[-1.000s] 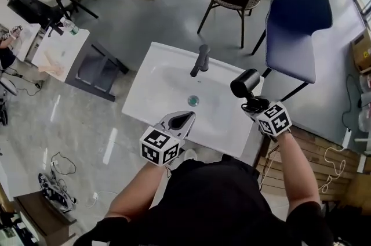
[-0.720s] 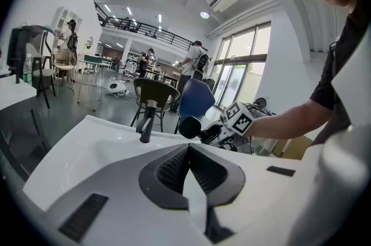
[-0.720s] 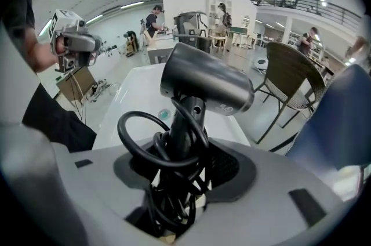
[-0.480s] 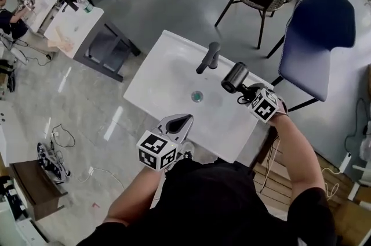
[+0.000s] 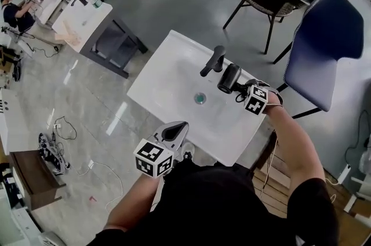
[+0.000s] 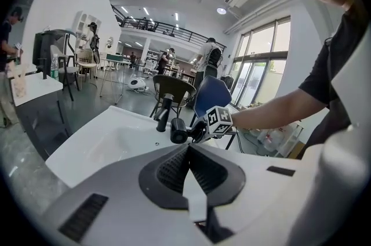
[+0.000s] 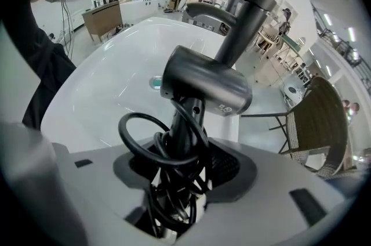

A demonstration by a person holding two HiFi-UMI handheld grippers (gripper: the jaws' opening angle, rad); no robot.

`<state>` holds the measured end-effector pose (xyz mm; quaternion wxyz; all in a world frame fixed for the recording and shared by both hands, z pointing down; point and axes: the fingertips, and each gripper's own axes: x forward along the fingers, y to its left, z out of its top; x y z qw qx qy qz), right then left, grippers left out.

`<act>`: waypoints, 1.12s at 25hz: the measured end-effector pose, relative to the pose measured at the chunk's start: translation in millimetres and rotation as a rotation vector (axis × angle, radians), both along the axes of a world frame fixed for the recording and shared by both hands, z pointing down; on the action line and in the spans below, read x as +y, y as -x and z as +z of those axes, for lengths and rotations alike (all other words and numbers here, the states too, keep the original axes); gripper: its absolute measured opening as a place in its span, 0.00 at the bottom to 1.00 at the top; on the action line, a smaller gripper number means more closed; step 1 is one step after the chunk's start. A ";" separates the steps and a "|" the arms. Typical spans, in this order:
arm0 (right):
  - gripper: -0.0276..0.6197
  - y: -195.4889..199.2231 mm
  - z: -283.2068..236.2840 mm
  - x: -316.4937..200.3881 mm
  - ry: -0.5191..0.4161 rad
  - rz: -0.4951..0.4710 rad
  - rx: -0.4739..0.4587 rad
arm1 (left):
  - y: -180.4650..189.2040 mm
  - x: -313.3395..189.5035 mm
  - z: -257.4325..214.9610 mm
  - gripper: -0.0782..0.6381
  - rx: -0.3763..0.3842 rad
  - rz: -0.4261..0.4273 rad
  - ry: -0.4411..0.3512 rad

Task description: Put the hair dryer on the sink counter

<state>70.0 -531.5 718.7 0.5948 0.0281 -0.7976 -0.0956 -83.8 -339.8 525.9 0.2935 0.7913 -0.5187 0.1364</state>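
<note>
**Q:** What has your right hand-held gripper (image 5: 241, 94) got hold of?

**Me:** A dark hair dryer (image 5: 228, 79). My jaws stand wide and are clamped on its handle. The black cord (image 7: 155, 141) is looped round the handle, so some coils are pinched in with it. I think that is why the jaws stay so far apart. Gripping low on the handle leaves the barrel free out in front.

**Q:** Where is the hair dryer?

**Me:** It is over the right side of the white table (image 5: 229, 136), which has the sink (image 5: 174, 73) set into it. It is just beside the dark faucet (image 5: 213, 60), with the barrel's open end facing the bowl. It looks to be in the air, not set down. I cannot tell whether any part touches.

**Q:** Why there?

**Me:** The flat strip to the right of the faucet is bare. I judge it the likeliest spot to lay the hair dryer down.

**Q:** And your left hand-held gripper (image 5: 176, 130)?

**Me:** Its jaws are closed together on nothing. It waits at the near edge of the table, well apart from the hair dryer and out of the way.
</note>
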 end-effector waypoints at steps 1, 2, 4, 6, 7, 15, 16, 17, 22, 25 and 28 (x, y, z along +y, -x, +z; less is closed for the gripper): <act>0.38 -0.5 2.1 -2.6 -0.007 -0.010 0.005 | 0.5 0.5 0.0 0.11 -0.002 -0.005 0.000; 0.38 -1.1 3.7 -4.2 -0.013 -0.020 0.007 | 0.9 1.1 0.2 0.11 -0.003 -0.010 0.001; 0.38 -1.3 5.3 -5.2 -0.016 -0.036 0.003 | 1.5 2.8 1.0 0.11 -0.006 -0.020 0.005; 0.39 -1.0 5.8 -5.8 -0.010 -0.047 -0.005 | 1.3 3.8 2.3 0.11 -0.007 -0.027 0.008; 0.39 -1.0 6.1 -6.3 -0.004 -0.049 -0.010 | 0.9 4.1 2.8 0.11 -0.008 -0.028 0.009; 0.43 -2.3 4.7 -10.9 0.040 -0.021 -0.024 | -5.1 2.7 1.9 0.11 -0.009 -0.016 0.005; 0.43 -3.6 4.2 -11.6 0.033 -0.020 -0.018 | -6.0 2.5 1.4 0.11 -0.010 -0.013 0.004; 0.44 -4.9 3.8 -12.2 0.025 -0.020 -0.012 | -6.5 2.5 0.9 0.11 -0.012 -0.009 0.004; 0.44 -11.1 0.4 -12.2 0.013 -0.013 0.000 | -6.7 1.6 -0.4 0.11 -0.012 0.007 0.005; 0.44 -14.0 -3.2 -11.5 -0.001 -0.012 -0.002 | -6.3 -0.6 -1.6 0.11 -0.011 0.017 -0.003; 0.44 -19.0 -8.3 -9.7 -0.020 -0.005 -0.003 | -7.5 -3.2 -2.5 0.11 -0.004 0.033 -0.010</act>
